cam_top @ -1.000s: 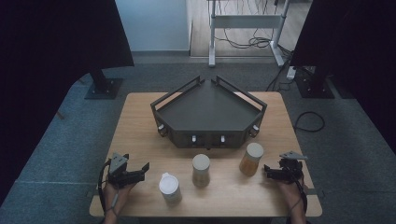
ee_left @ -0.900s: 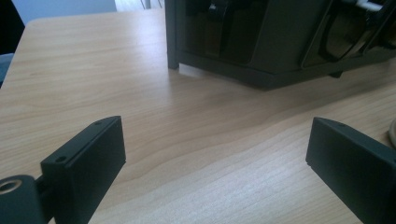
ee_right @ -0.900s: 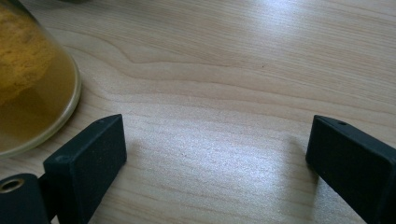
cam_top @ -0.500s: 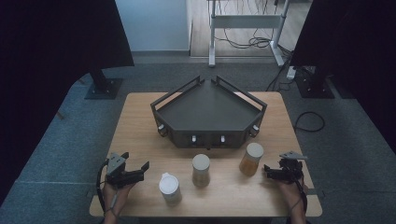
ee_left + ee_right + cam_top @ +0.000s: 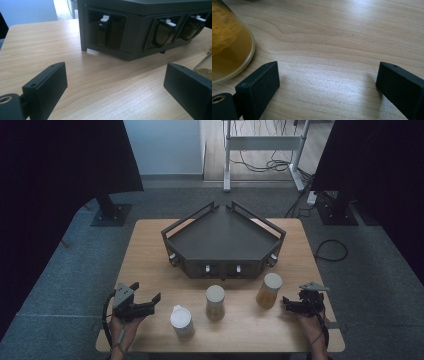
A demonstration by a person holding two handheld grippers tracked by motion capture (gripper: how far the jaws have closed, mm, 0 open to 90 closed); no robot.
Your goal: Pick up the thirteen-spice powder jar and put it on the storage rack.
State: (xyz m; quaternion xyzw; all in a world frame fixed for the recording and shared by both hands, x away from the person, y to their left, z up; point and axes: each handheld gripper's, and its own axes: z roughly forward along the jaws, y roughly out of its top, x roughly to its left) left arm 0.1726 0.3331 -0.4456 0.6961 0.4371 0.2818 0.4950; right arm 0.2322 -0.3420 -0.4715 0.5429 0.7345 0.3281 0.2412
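Jars stand in a row along the near half of the wooden table (image 5: 150, 245), in front of a dark angular rack (image 5: 222, 237). Nearest the right gripper (image 5: 289, 304) is the amber jar (image 5: 269, 290), upright just beside it, toward the table's middle; in the right gripper view its glass wall and yellow-orange contents (image 5: 227, 42) sit left of the jaws, which are spread wide over bare wood. The left gripper (image 5: 150, 301), jaws likewise wide apart and holding nothing, rests near the white-lidded jar (image 5: 181, 321), which stands to its inner side. A third jar (image 5: 215, 302) stands between the two, well apart from either gripper. Each jar's long axis is vertical, so I'd judge a level, sideways approach fits.
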